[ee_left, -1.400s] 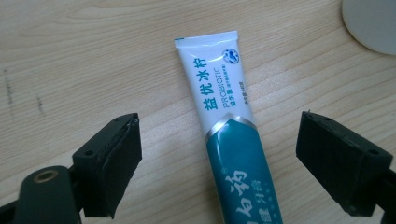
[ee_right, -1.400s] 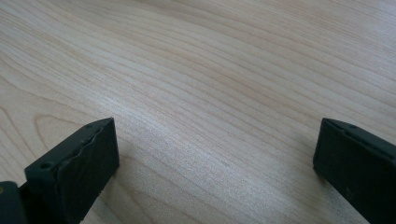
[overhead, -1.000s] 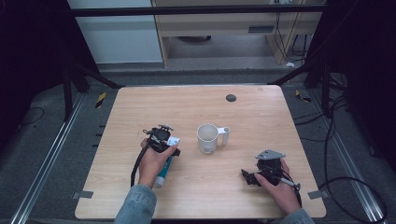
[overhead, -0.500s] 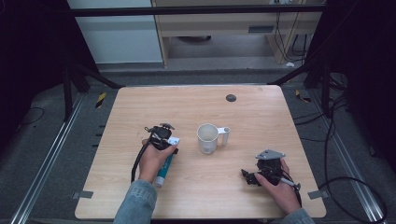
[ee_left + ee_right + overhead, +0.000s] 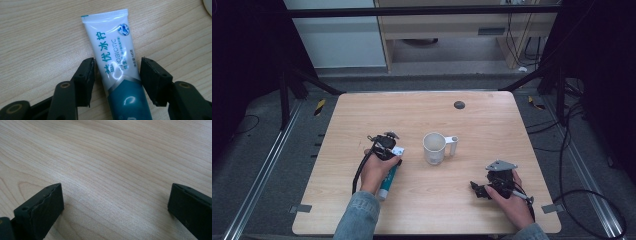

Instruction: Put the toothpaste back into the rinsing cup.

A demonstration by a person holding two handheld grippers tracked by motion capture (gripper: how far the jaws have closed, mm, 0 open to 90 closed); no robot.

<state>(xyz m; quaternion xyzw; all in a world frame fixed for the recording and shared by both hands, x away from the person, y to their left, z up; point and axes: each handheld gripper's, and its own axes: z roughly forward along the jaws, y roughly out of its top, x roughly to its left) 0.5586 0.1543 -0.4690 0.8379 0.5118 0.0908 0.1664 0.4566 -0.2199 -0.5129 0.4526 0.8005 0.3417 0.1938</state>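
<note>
Here the toothpaste tube (image 5: 117, 65) is seen lying flat on the wooden table (image 5: 492, 125), straddled by the left gripper (image 5: 117, 75), whose jaws are held apart on either side of it without clamping. The tube's long axis is found to run straight out between the jaws. Farther off, a white mug (image 5: 434, 148) is seen, and the right gripper (image 5: 492, 187) is held wide apart over bare wood, well away from the tube.

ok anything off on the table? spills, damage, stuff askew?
Nothing stands out. The mug stands upright, the toothpaste tube lies flat and intact between the open left gripper jaws, and the wooden table shows no spill.
</note>
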